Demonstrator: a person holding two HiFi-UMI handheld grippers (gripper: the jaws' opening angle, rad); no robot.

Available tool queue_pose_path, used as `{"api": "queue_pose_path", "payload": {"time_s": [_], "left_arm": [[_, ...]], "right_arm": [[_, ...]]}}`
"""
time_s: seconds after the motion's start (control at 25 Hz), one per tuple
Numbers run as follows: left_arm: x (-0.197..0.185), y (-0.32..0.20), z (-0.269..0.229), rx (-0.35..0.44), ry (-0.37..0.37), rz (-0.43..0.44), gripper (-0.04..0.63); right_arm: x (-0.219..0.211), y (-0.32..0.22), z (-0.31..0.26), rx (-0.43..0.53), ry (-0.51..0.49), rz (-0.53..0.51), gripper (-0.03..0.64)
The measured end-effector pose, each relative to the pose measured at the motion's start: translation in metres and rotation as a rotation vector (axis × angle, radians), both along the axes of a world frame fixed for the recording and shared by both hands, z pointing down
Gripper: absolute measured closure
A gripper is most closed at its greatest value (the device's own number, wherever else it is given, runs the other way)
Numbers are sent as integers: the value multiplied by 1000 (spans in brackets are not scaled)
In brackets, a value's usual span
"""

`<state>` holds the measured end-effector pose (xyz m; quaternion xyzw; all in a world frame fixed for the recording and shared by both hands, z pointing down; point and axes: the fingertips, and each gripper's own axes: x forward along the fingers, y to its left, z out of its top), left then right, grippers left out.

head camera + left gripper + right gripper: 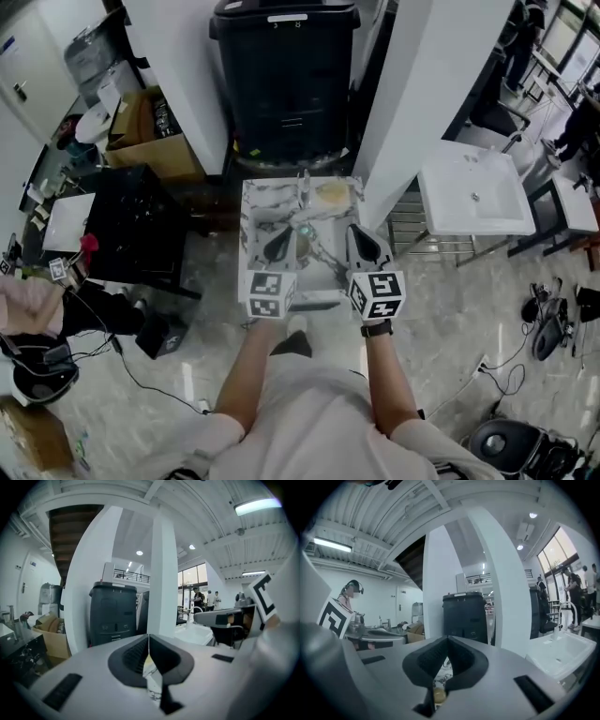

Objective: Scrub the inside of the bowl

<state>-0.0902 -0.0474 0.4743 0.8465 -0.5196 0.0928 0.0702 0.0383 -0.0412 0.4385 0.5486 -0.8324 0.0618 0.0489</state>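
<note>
I see a small marble-patterned table (255, 202) — a yellowish item (330, 193) sits near its far right corner, something small and greenish (305, 230) nearer the middle.

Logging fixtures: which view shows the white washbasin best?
Head view: the whole white washbasin shows from above, unobstructed. The right gripper view shows only part, low at its right edge; the left gripper view shows a thin strip.

left gripper (148, 643): jaws together, empty, in front of black bin (112, 613)
white pillar (163, 573): just right of black bin
</note>
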Motion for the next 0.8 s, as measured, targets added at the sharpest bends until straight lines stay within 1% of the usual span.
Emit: {"api": "queue_pose_path", "payload": {"time_s": [0.08, 0.2, 0.28, 0.36, 0.6, 0.8], "left_arm": [[-14, -24, 21, -49, -16, 13, 583], [-27, -50, 59, -154, -31, 45, 583], [-31, -62, 84, -229, -32, 70, 583], [-28, -67, 109, -289, -50, 107, 582], [-5, -69, 189, -482, -198, 269, 581], [20, -66, 253, -595, -327, 374, 581]], "right_arm": [[-14, -23, 14, -37, 21, -5, 615], [-30, -46, 36, -97, 55, -25, 615], [-39, -58, 53, -133, 95, -54, 615], [-43, -68, 70, -169, 124, -64, 615], [-40, -99, 110, -262, 151, -76, 615], [-26, -117, 146, -339, 194, -123, 615]]}}
